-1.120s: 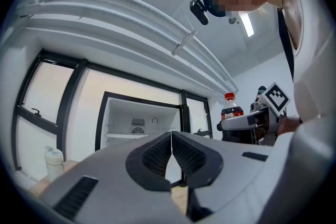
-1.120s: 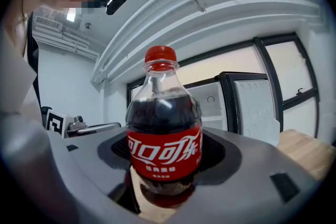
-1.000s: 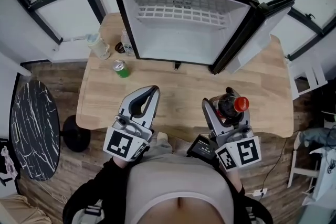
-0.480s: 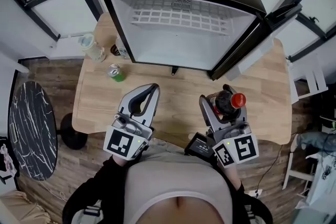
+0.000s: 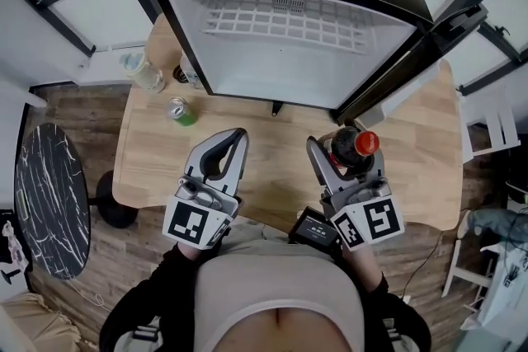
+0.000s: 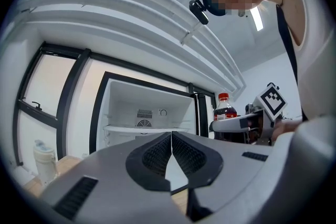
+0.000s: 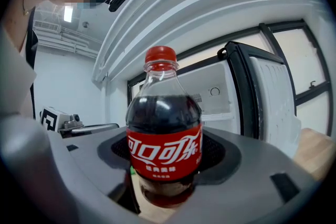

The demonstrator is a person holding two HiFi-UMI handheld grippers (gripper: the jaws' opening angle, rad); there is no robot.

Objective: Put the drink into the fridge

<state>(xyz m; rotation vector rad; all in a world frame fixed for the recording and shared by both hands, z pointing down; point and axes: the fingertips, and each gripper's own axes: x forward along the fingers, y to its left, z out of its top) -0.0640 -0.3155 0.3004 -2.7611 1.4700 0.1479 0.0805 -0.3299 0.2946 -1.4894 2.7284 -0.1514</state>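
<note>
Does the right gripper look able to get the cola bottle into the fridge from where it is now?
Probably yes. The right gripper holds the cola bottle just in front of the fridge. Its door stands open to the right, and nothing shows in the way or under the wire shelf.

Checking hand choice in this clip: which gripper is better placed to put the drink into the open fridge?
Right. The right gripper is shut on the bottle and faces the open fridge. The left gripper is shut with nothing between its jaws, so it would likely need a handover first.
</note>
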